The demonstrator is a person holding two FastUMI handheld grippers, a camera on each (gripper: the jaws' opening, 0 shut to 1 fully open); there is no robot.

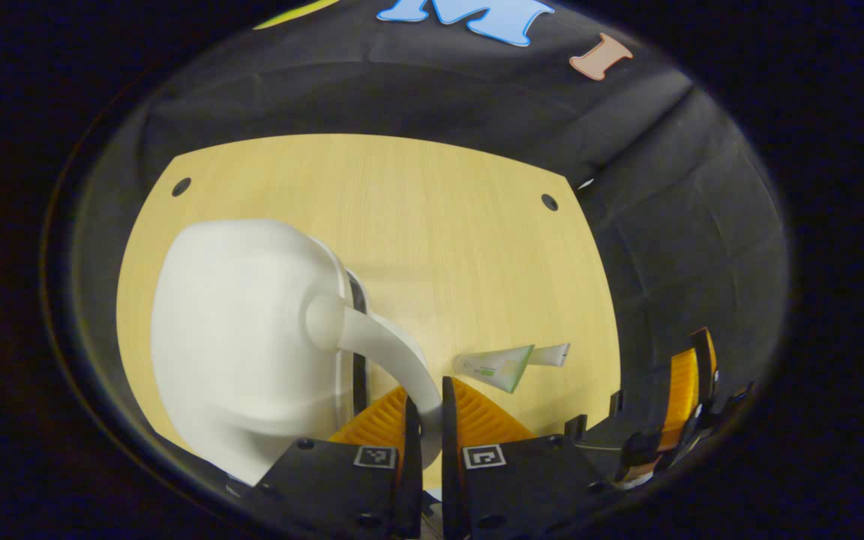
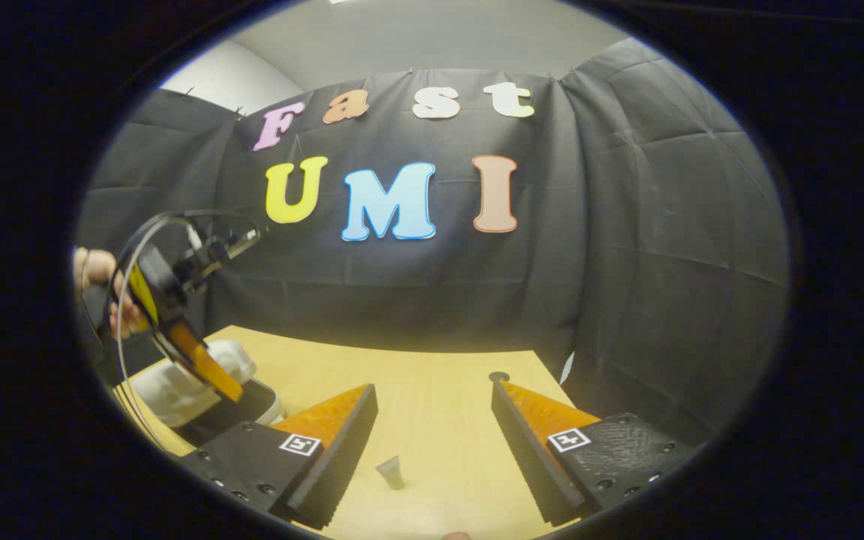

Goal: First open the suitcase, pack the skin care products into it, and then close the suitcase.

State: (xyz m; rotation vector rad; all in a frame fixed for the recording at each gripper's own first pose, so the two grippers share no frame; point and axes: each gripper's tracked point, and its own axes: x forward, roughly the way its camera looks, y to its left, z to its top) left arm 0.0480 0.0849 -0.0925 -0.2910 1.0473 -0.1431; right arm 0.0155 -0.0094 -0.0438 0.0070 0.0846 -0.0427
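left gripper view: steep over table [image 1: 417, 210]; right gripper view: level; shared: table

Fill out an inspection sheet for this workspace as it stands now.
Surface: wooden table, two dark holes near its far corners.
Job's things: white suitcase, lid lifted by its handle; skin care tube lying on the table, outside the case.
Clutter: nothing seen.
Grippers: left gripper shut on the handle; right gripper open above the tube, touching nothing.
Cables: thin loop of cable around the left gripper.
Surroundings: black cloth wall; a hand holds the left gripper.
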